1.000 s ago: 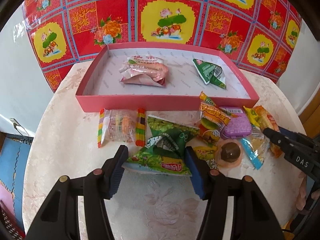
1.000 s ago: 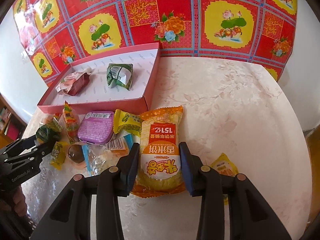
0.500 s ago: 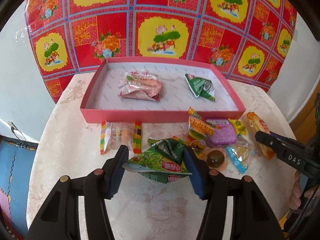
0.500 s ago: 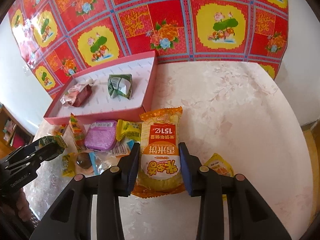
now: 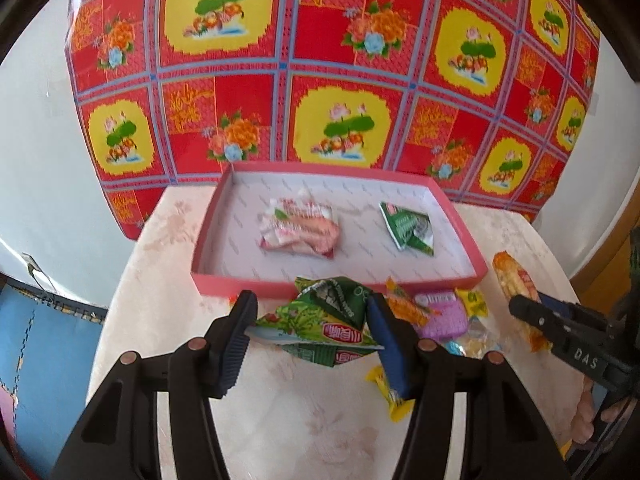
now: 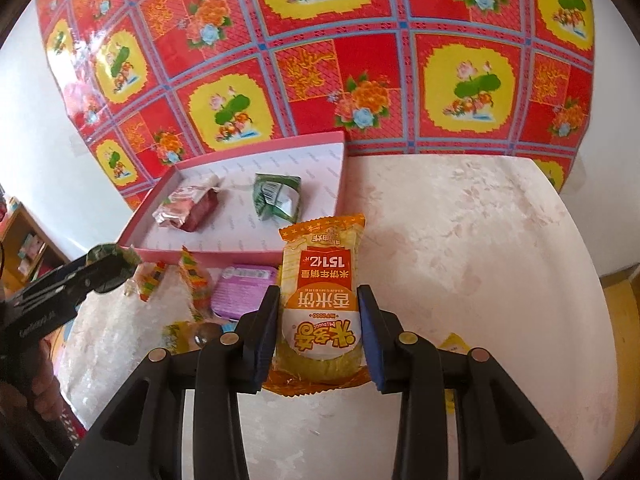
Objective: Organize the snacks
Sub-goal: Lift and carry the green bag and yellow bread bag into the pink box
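A pale table stands before a red flowered cloth. The left gripper pinches a green packet near the pink box. The right gripper clamps an orange rice-cracker pack.

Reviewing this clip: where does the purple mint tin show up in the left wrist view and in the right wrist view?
Left wrist: the purple mint tin lies right of centre on the table, just in front of the pink tray's near wall, beside the right fingertip.
Right wrist: the tin lies left of centre, partly behind the left fingertip.
Shared landmark: the pink tray; in both views the tin sits just outside its near wall.
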